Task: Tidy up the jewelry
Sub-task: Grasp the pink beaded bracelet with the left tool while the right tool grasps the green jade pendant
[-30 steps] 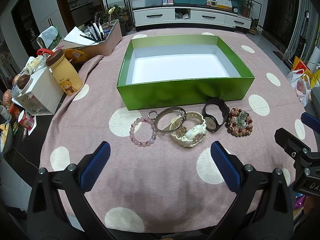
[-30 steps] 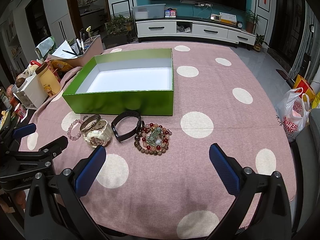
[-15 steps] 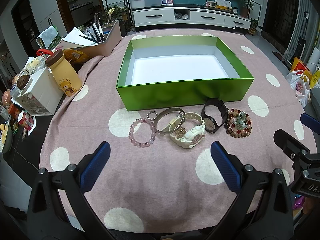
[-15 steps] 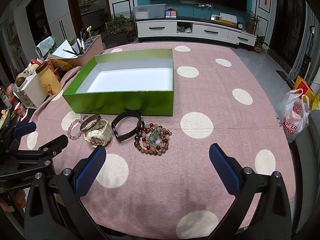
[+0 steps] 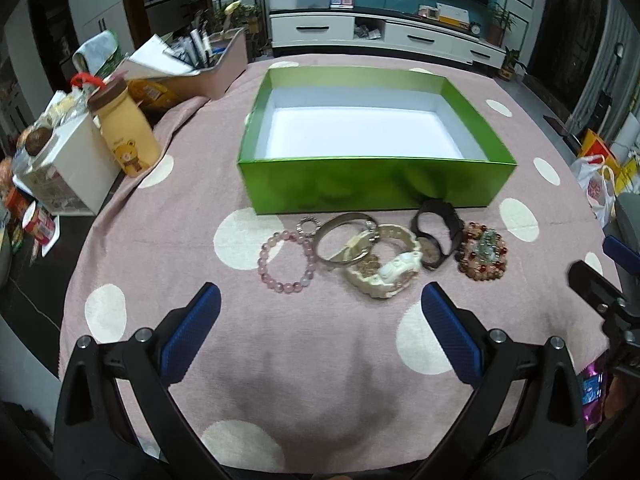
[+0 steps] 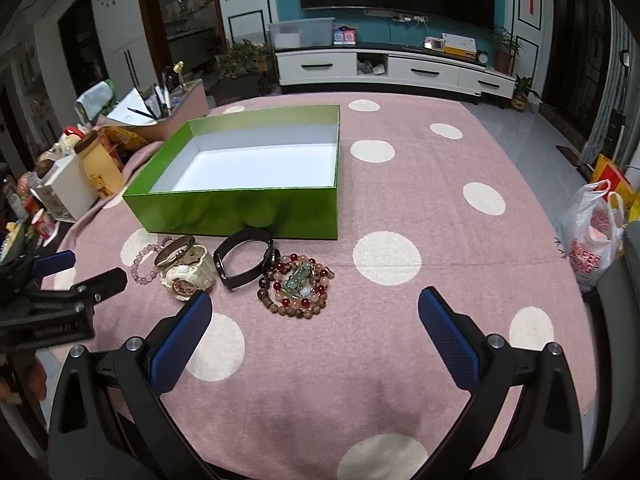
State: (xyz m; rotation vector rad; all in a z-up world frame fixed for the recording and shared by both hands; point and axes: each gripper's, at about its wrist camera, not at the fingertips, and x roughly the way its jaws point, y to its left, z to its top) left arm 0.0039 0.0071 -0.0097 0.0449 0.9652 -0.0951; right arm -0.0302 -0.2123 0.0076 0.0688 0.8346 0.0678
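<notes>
An empty green box (image 5: 372, 188) (image 6: 240, 212) with a white inside sits on the pink dotted cloth. In front of it lies a row of jewelry: a pink bead bracelet (image 5: 286, 256), a small ring (image 5: 308, 225), a metal bangle (image 5: 346, 240), a cream watch (image 5: 390, 270) (image 6: 186, 274), a black band (image 5: 436, 236) (image 6: 244, 264) and a coiled red-brown bead string (image 5: 482, 252) (image 6: 298, 284). My left gripper (image 5: 320, 310) is open, short of the bangle and watch. My right gripper (image 6: 316, 312) is open, just short of the bead string.
At the left edge stand a yellow bear bottle (image 5: 126, 136), a white basket (image 5: 64, 168) and a tray of pens (image 5: 200, 68). A plastic bag (image 6: 592, 228) hangs off the right side. Bare cloth (image 6: 420, 200) spreads right of the box.
Both views have shifted slightly; the jewelry row sits a little nearer my left gripper. Nothing on the table has moved and both grippers stay open.
</notes>
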